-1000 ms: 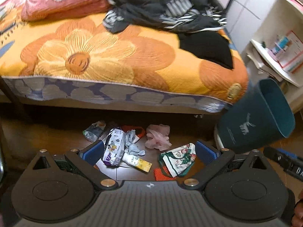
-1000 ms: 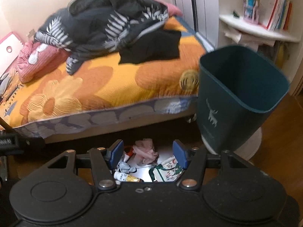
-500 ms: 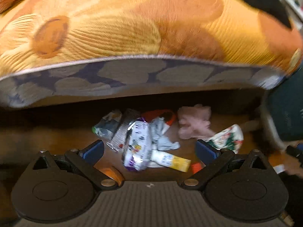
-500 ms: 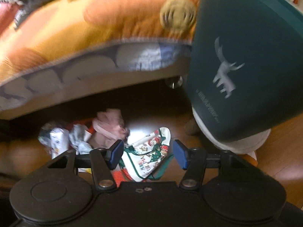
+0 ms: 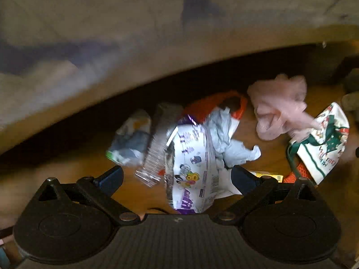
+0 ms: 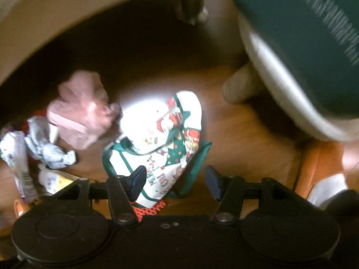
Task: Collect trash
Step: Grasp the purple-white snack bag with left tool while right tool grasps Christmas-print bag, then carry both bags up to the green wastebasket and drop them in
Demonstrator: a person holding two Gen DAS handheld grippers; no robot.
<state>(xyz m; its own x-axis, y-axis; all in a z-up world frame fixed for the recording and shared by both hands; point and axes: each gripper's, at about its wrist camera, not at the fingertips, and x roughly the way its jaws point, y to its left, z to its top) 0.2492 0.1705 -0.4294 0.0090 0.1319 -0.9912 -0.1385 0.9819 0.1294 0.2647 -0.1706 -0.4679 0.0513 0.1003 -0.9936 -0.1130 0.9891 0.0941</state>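
My left tool point(image 5: 176, 176) sits at the bottom centre of its frame with its jaws spread wide, nothing between the pads; the white and purple wrapper point(image 5: 191, 170) lies on the floor in the gap between them, its lower end running under the tool body. Just left of it in that view is a crinkled clear wrapper point(image 5: 154, 154), and further left a small crumpled grey and white packet point(image 5: 131, 144); neither of these can be made out in the right view. Above and right of the wrapper lies a crumpled pale paper point(image 5: 226, 139), with an orange net point(image 5: 211, 107) behind it at frame centre. The pink cloth point(image 5: 280, 107) is at upper right, and the printed bag point(image 5: 323, 141) sits at the right edge, partly cut off. The blurred bed skirt point(image 5: 112, 44) fills the whole top half.

My right tool point(image 6: 175, 180) is at the bottom centre of its frame, jaws open at a moderate width and holding nothing. The printed bag point(image 6: 161, 134) lies at the middle of this frame, whole and brightly lit, its lower end reaching between the pads. Only this view shows the teal bin point(image 6: 303, 33) at upper right with its white base point(image 6: 289, 96), and a bed leg point(image 6: 191, 2) at top centre. The pink cloth point(image 6: 80, 109) is left of the bag, touching its edge; the pale paper point(image 6: 47, 148) and the wrapper point(image 6: 15, 154) crowd the left edge, with a yellow and white tube point(image 6: 56, 179) below them. The wooden floor point(image 6: 246, 148) shows between bag and bin.
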